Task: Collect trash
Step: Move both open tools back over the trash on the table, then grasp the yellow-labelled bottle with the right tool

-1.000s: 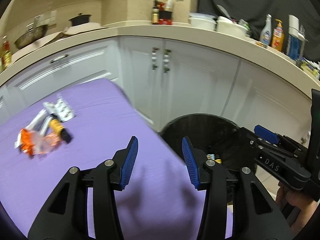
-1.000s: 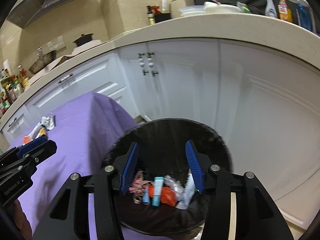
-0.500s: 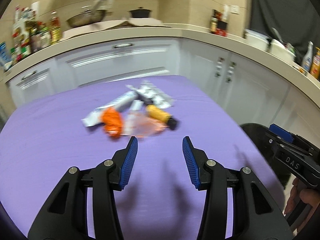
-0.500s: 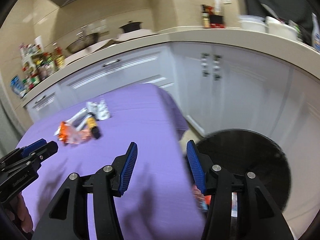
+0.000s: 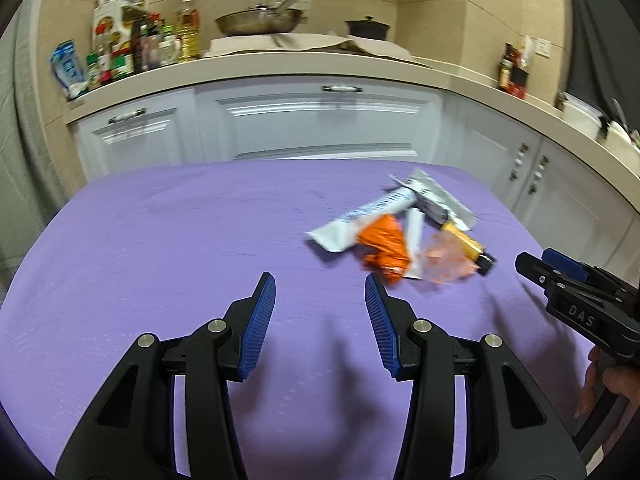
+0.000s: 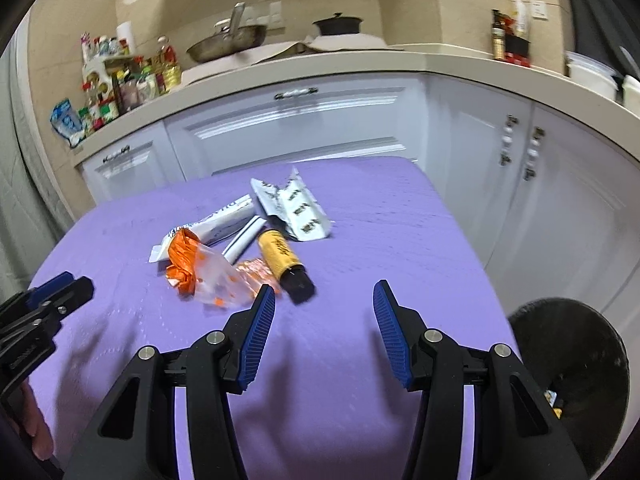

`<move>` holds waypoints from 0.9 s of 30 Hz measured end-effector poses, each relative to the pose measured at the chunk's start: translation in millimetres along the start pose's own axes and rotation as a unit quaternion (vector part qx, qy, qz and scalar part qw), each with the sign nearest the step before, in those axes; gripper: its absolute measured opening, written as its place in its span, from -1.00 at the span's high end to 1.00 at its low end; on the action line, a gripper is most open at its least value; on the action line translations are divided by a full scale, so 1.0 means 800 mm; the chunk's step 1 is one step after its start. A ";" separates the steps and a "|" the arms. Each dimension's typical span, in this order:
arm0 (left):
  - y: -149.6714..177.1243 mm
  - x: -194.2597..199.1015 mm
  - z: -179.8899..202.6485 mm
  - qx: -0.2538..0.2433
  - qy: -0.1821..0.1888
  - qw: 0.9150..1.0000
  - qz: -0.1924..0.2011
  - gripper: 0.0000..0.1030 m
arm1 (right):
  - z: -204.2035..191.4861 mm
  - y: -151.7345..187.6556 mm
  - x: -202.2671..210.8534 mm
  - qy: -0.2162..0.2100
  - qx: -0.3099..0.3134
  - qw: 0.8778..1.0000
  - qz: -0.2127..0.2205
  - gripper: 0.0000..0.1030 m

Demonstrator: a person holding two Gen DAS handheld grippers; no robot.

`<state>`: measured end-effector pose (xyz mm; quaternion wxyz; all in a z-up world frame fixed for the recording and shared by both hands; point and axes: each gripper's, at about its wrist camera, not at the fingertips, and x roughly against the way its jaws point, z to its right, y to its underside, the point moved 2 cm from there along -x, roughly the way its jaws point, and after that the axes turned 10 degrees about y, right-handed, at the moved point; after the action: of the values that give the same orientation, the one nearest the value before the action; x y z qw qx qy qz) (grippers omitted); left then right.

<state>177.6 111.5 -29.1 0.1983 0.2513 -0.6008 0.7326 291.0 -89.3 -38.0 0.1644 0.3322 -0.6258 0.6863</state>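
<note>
A small heap of trash lies on the purple-covered table (image 5: 160, 240): a white tube (image 5: 360, 216) (image 6: 212, 224), a crumpled orange wrapper (image 5: 384, 244) (image 6: 182, 260), a clear bag with orange print (image 6: 224, 276), a yellow tube with a black cap (image 6: 280, 258) (image 5: 468, 244) and a silver-white sachet (image 6: 300, 208) (image 5: 436, 196). My left gripper (image 5: 320, 300) hovers open and empty just left of and nearer than the heap. My right gripper (image 6: 324, 308) is open and empty just short of the yellow tube. A black trash bin (image 6: 572, 344) stands on the floor at the table's right.
White kitchen cabinets (image 5: 320, 120) wrap around behind the table. The counter holds a pan (image 5: 256, 20), a black pot (image 5: 368, 28) and several bottles (image 5: 132, 52). A hand (image 5: 608, 384) holds the right gripper at the left wrist view's right edge.
Both grippers have swung left from over the black bin to the purple table. The trash heap now lies close ahead of both. Jaw openings look unchanged.
</note>
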 end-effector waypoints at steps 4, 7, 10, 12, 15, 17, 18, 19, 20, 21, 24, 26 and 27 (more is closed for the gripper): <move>-0.004 -0.002 -0.026 0.013 -0.015 1.000 0.002 0.12 | -0.016 -0.009 -0.020 0.001 0.018 1.000 -0.012 0.01; -0.005 -0.004 -0.044 0.023 -0.024 0.999 0.000 0.12 | -0.023 -0.015 -0.034 0.003 0.028 0.999 -0.024 0.01; -0.004 -0.007 -0.057 0.030 -0.029 0.999 -0.003 0.12 | -0.028 -0.020 -0.049 0.006 0.035 0.999 -0.037 0.04; -0.003 -0.009 -0.065 0.035 -0.031 0.999 -0.006 0.12 | -0.032 -0.023 -0.057 0.007 0.038 0.998 -0.044 0.10; -0.001 -0.012 -0.073 0.041 -0.030 0.999 -0.010 0.12 | -0.037 -0.024 -0.070 0.006 0.043 0.997 -0.060 0.19; -0.001 -0.014 -0.076 0.044 -0.027 0.999 -0.012 0.12 | -0.037 -0.022 -0.076 0.002 0.044 0.997 -0.070 0.37; 0.000 -0.015 -0.076 0.045 -0.025 0.999 -0.013 0.12 | -0.037 -0.022 -0.078 0.000 0.044 0.996 -0.075 0.40; 0.000 -0.016 -0.075 0.044 -0.023 0.999 -0.014 0.12 | -0.035 -0.022 -0.076 -0.002 0.040 0.997 -0.072 0.42; 0.000 -0.016 -0.074 0.043 -0.022 0.999 -0.014 0.12 | -0.033 -0.022 -0.074 -0.002 0.037 0.997 -0.069 0.48; 0.000 -0.017 -0.072 0.042 -0.019 0.999 -0.014 0.12 | -0.032 -0.023 -0.071 -0.001 0.035 0.997 -0.067 0.50; 0.001 -0.018 -0.064 0.039 -0.009 0.999 -0.016 0.12 | -0.020 -0.020 -0.062 0.003 0.023 0.998 -0.060 0.51; 0.001 -0.020 -0.055 0.035 -0.002 0.999 -0.017 0.12 | -0.011 -0.017 -0.056 0.009 0.016 0.998 -0.056 0.51; 0.001 -0.021 -0.049 0.031 0.002 0.999 -0.018 0.12 | -0.006 -0.014 -0.053 0.012 0.014 0.998 -0.054 0.51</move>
<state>185.5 150.1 -46.2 0.2052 0.2666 -0.5722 0.7479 327.8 -74.7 -57.6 0.2044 0.3597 -0.5954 0.6887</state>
